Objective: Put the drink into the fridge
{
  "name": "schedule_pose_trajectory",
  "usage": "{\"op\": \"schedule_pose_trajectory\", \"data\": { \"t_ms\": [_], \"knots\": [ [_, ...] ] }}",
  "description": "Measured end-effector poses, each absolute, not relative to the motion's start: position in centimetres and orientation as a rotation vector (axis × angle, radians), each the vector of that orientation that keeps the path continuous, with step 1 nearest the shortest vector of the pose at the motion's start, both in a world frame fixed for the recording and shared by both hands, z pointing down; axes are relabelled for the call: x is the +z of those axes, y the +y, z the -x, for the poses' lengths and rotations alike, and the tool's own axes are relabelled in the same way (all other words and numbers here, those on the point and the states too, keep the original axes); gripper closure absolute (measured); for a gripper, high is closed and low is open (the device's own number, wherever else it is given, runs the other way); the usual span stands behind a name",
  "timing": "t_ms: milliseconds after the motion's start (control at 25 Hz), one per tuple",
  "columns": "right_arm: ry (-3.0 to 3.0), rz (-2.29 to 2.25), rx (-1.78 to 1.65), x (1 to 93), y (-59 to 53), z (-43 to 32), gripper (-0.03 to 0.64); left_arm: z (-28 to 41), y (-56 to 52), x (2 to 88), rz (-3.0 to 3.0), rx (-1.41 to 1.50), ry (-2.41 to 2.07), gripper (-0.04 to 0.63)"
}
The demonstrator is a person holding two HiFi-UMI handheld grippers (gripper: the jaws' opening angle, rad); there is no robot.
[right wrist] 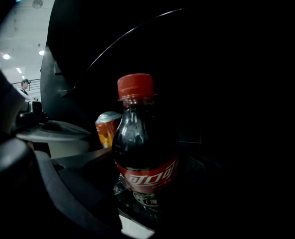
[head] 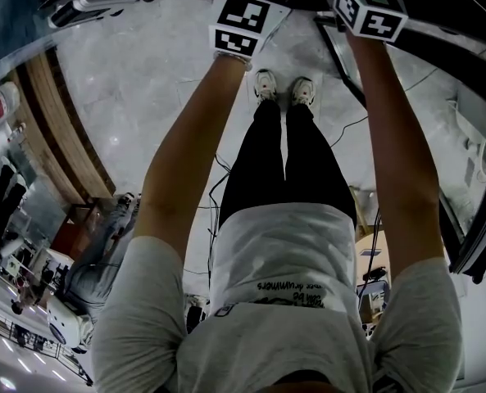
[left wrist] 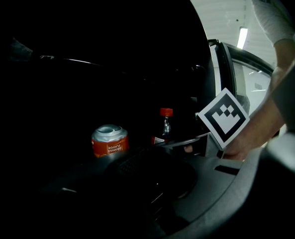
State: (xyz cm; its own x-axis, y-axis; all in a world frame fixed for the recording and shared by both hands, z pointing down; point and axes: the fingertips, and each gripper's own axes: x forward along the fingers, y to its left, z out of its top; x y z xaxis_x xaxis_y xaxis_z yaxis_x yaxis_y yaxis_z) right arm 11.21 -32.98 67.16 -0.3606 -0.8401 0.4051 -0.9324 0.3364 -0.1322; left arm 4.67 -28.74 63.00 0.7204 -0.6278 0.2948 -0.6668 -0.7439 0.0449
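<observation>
The head view is evenly lit from overhead, its pale floor (head: pixel 144 97) bright, with strong fisheye bending and dark corners at the far edge. Both gripper views are mostly black: in the left one white light enters only at the far right, where a ceiling strip lamp (left wrist: pixel 242 36) glares; in the right one it comes from the far left, laying thin highlights on the bottle (right wrist: pixel 145 148) and leaving the can (right wrist: pixel 106 128) dim.
</observation>
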Motion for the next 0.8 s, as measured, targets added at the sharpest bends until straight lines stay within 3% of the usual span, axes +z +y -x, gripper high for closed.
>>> {"op": "schedule_pose_trajectory", "data": {
  "t_ms": [800],
  "knots": [
    [-2.332, -1.661, 0.6, 65.6, -31.4, -11.3, 0.216, -4.3, -28.6, 60.4, -2.785, 0.35, -1.076, 0.565]
  ]
}}
